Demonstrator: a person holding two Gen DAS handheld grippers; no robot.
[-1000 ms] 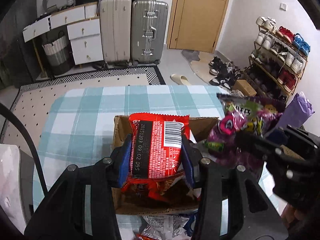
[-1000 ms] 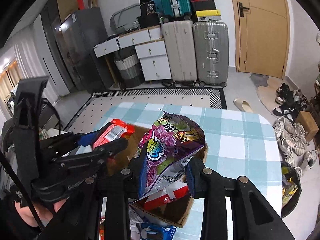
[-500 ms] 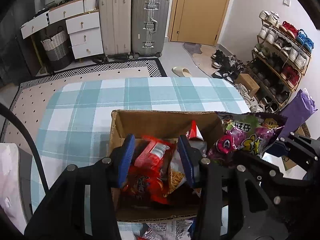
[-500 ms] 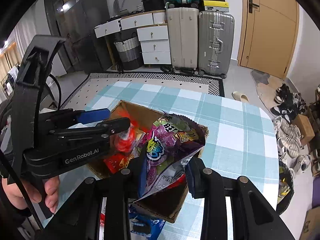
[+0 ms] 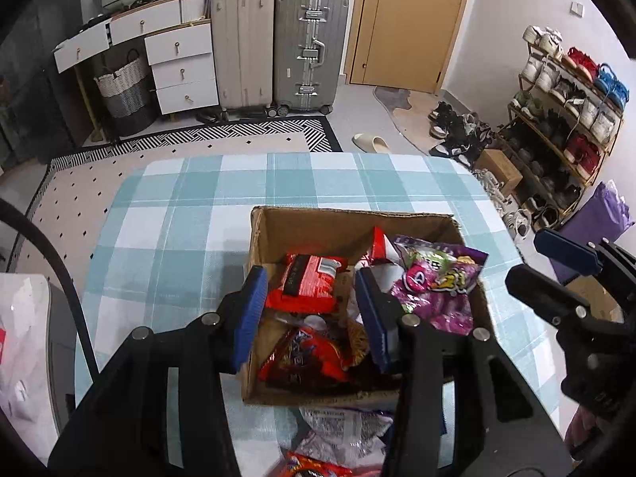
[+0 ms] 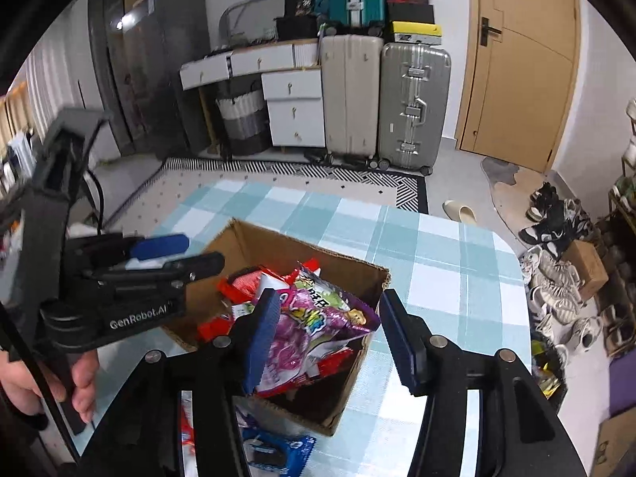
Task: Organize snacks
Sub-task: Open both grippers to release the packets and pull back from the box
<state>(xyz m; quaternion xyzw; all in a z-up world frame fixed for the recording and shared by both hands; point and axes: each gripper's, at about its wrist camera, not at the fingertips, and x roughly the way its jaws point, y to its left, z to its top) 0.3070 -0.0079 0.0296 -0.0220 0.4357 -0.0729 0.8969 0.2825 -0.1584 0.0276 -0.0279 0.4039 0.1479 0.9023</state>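
Note:
An open cardboard box [image 5: 349, 224] [image 6: 254, 238] sits on the checked tablecloth and holds several snack packs. A red pack [image 5: 308, 284] lies in it at the left, a purple pack [image 5: 437, 282] [image 6: 314, 324] at the right. My left gripper [image 5: 310, 310] is open and empty above the box. My right gripper [image 6: 326, 334] is open and empty just above the purple pack; it also shows at the right of the left wrist view [image 5: 556, 274].
Loose snack packs lie on the table in front of the box: a silvery one [image 5: 342, 429], a red one [image 5: 318, 467] and a blue one [image 6: 274, 453]. Suitcases [image 5: 310, 47], drawers and a shoe rack [image 5: 568, 111] stand beyond the table.
My left gripper let go of the red pack into the box. My right gripper lowered the purple pack into the box and opened. Both pulled back a little.

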